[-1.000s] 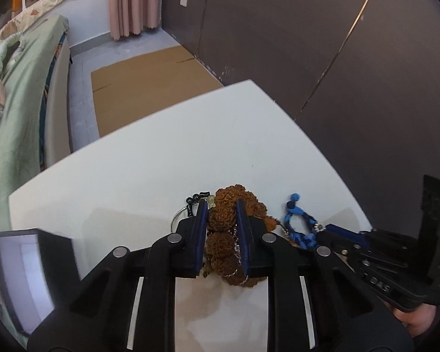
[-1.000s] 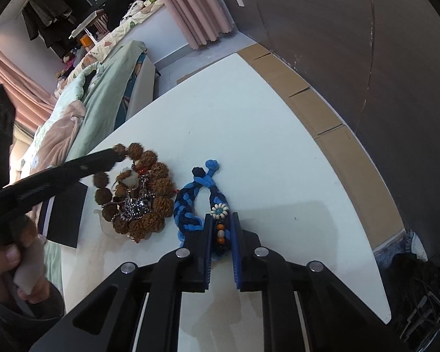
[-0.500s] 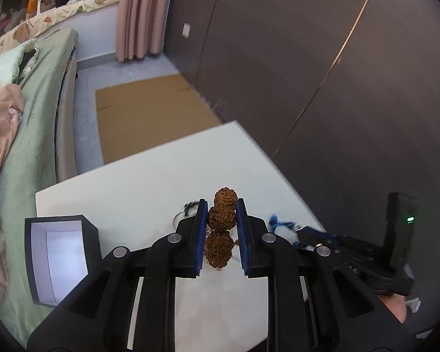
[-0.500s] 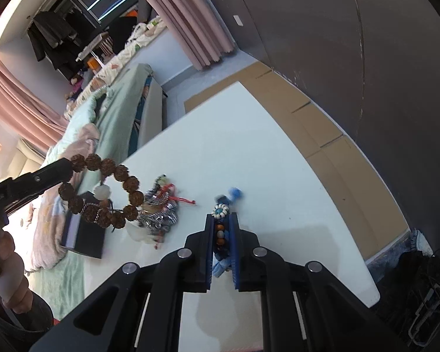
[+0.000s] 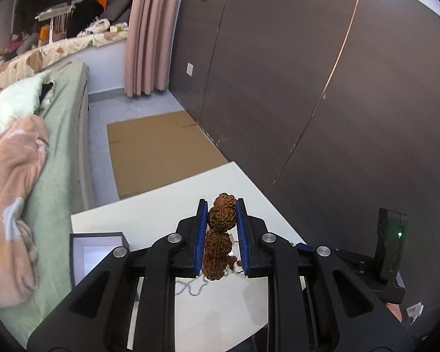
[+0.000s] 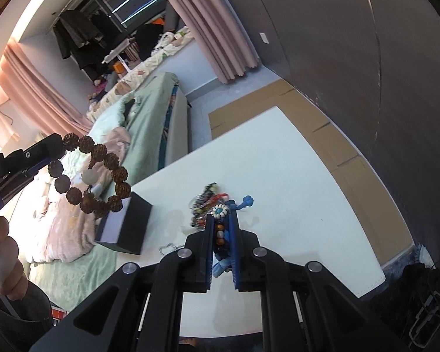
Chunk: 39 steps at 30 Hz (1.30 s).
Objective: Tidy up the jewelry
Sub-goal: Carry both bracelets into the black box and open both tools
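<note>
My left gripper (image 5: 221,205) is shut on a bracelet of big brown knobbly beads (image 5: 220,223), held up above the white table (image 5: 149,214). In the right wrist view that brown bracelet (image 6: 94,176) hangs as a full loop from the left gripper (image 6: 44,149), over the table's left edge. My right gripper (image 6: 222,217) is shut on a blue braided bracelet (image 6: 221,236) with a white flower bead; its knotted end (image 6: 247,200) sticks out past the fingertips. A small heap of other jewelry (image 6: 204,202) lies on the table below.
An open dark box with a pale lining (image 6: 126,223) sits at the table's left edge, also seen as the box (image 5: 94,252). A silver chain (image 5: 190,287) lies loose near it. A bed (image 5: 58,146) runs along the left, cardboard (image 5: 155,152) covers the floor, and a dark wall (image 5: 308,88) stands to the right.
Both grippers have risen off the table, each carrying its bracelet. The brown beads left the heap and now hang free, and the blue bracelet is lifted clear of the tabletop.
</note>
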{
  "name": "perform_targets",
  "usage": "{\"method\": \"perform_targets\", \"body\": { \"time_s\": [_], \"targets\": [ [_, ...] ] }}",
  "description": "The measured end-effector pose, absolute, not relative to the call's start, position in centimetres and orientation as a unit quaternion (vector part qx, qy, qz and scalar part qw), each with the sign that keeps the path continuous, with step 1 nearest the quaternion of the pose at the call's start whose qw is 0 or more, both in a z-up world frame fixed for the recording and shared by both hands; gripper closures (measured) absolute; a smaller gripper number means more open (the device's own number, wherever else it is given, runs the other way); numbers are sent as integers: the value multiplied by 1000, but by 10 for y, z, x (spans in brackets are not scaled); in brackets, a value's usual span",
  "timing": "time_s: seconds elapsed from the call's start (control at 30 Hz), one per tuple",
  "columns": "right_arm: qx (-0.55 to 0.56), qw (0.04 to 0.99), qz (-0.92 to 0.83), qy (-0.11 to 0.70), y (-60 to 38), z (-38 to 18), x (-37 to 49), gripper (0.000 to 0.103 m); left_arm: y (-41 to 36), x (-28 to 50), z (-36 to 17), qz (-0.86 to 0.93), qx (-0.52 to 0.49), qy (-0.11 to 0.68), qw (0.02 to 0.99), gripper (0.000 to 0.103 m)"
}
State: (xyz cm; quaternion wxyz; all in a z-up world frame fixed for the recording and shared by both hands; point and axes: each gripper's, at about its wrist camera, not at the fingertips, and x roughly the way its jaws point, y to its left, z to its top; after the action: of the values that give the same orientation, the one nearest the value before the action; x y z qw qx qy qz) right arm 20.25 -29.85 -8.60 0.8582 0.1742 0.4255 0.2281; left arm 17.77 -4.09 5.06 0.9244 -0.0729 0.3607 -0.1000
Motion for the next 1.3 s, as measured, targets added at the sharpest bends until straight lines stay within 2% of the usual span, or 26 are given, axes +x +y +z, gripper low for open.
{"method": "perform_targets", "body": {
  "time_s": [0.47,1.3],
  "targets": [
    [150,861,276,400,-267,-41,192,93,6,141,65,-54,-94,346,932,83],
    [88,841,327,423,-149,-34,214,93,106,174,-38,-18,-199,400,894,83]
  ]
}}
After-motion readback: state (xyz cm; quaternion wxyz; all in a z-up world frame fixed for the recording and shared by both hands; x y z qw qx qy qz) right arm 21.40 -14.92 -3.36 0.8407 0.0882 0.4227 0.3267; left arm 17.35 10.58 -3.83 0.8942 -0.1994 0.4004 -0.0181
